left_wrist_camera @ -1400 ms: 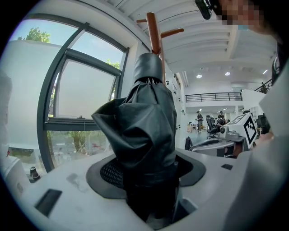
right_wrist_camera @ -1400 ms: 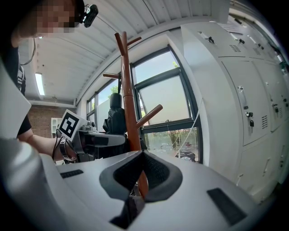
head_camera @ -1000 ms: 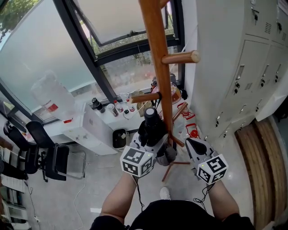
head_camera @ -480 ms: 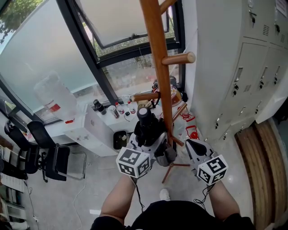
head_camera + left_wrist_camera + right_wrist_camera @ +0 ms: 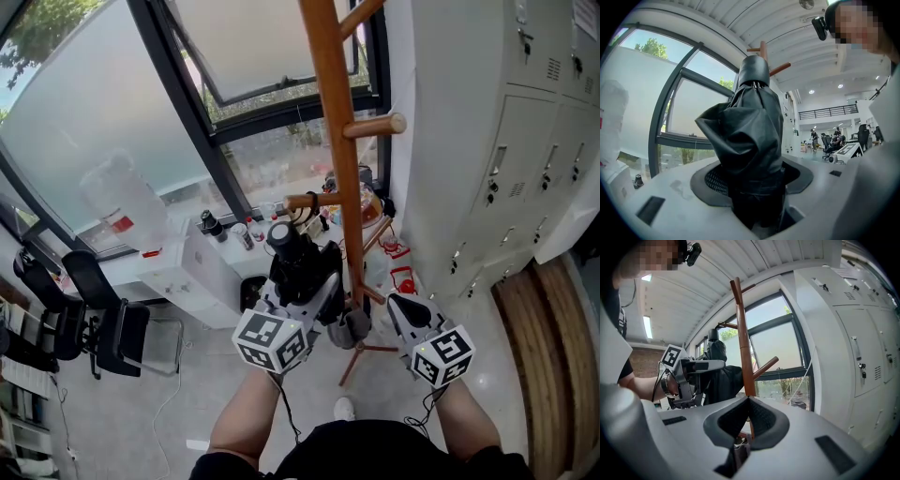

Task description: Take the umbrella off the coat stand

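A tall wooden coat stand (image 5: 333, 122) rises in front of me, with pegs sticking out left and right. My left gripper (image 5: 305, 292) is shut on a folded black umbrella (image 5: 298, 267), held upright just left of the pole. The umbrella's round top sits below the left peg (image 5: 307, 200). In the left gripper view the umbrella (image 5: 750, 140) fills the space between the jaws, with the stand (image 5: 763, 48) behind it. My right gripper (image 5: 405, 307) hangs right of the pole, jaws together and empty. The right gripper view shows the stand (image 5: 743, 348) ahead and the umbrella (image 5: 719, 376) to its left.
Grey lockers (image 5: 525, 141) line the right side. A large window (image 5: 262, 56) is behind the stand. Below it are a white cabinet (image 5: 187, 272) with bottles, a water jug (image 5: 117, 197) and a black chair (image 5: 103, 328). Red items lie by the stand's feet (image 5: 398, 277).
My left gripper has lifted the umbrella upward and a little to the left, away from the pole. The right gripper has stayed where it was.
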### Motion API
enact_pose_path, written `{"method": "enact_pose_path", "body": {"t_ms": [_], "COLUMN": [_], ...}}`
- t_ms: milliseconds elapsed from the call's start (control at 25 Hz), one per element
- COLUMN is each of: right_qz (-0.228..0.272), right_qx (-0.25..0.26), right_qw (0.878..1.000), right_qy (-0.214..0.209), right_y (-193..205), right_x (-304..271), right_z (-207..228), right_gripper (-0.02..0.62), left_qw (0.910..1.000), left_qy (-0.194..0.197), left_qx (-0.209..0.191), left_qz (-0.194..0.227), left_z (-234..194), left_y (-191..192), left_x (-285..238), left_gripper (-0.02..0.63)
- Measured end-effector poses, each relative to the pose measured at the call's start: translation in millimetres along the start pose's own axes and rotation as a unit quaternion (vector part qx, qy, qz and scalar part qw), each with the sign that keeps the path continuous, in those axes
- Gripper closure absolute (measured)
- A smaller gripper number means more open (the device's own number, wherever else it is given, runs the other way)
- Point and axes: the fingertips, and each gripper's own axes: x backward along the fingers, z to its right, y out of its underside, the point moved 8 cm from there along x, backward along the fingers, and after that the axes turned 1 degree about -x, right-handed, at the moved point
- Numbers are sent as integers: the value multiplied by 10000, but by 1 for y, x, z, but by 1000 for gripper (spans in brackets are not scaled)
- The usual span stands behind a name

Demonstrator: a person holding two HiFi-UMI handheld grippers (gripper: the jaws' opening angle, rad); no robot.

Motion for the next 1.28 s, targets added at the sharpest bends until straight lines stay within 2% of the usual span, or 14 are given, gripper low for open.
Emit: {"method": "enact_pose_path", "body": {"t_ms": [600,1280], "right_qz": [23,-90], "right_qx": [53,146], "right_qw": [9996,9971], "right_qy": [-275,-735], "right_y": [-3,2], "right_x": [4,36], "right_z": [-13,-20], "right_gripper": [541,541], "left_qw": [9988,9971], "left_qy": [-425,-730], "left_qx": [162,88], "left_qz": [188,-183], "left_z": [0,54], "left_y": [-7,19], "left_x": [32,65], "left_gripper": [337,337]}}
